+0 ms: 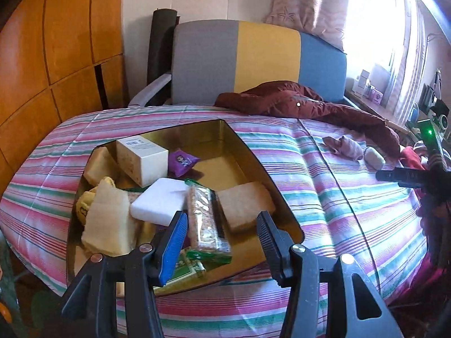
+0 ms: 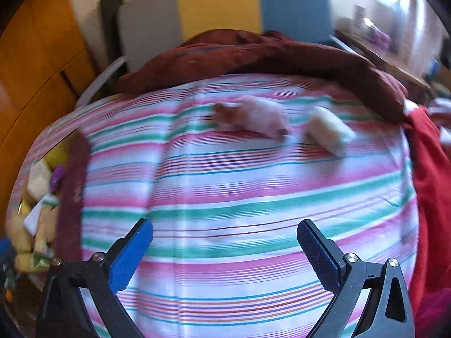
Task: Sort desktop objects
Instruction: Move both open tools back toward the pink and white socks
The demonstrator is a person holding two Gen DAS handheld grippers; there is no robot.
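**Tongs over the tin, tongs over the bedspread**

We see the left tongs [image 1: 222, 225] spread partway with nothing pinched between them, hanging just above the near end of the gold tin [image 1: 248, 146], which we take as our landmark. Right under their gap, inside the tin, lies a cracker packet [image 1: 204, 217] in clear wrap, and a tan sponge [image 1: 245, 205] sits just beside it on the right. Left of the packet we find a white block [image 1: 159, 200], then a pale yellow sponge [image 1: 108, 225] against the tin's left wall. Toward the tin's far end stand a white box [image 1: 142, 159] and a small purple sachet [image 1: 181, 162], with a green packet [image 1: 188, 267] at the near wall.

Our right tongs [image 2: 225, 242] are spread wide and empty, over the striped bedspread [image 2: 225, 186] well to the right of the tin; that view is blurred. Beyond them, far right of the tin, a crumpled pinkish cloth [image 2: 253, 118] and a pale oval lump [image 2: 328, 129] lie near each other on the bedspread. A dark red garment [image 1: 310, 104] is heaped behind the tin's far right, before a grey, yellow and blue chair [image 1: 253, 62].
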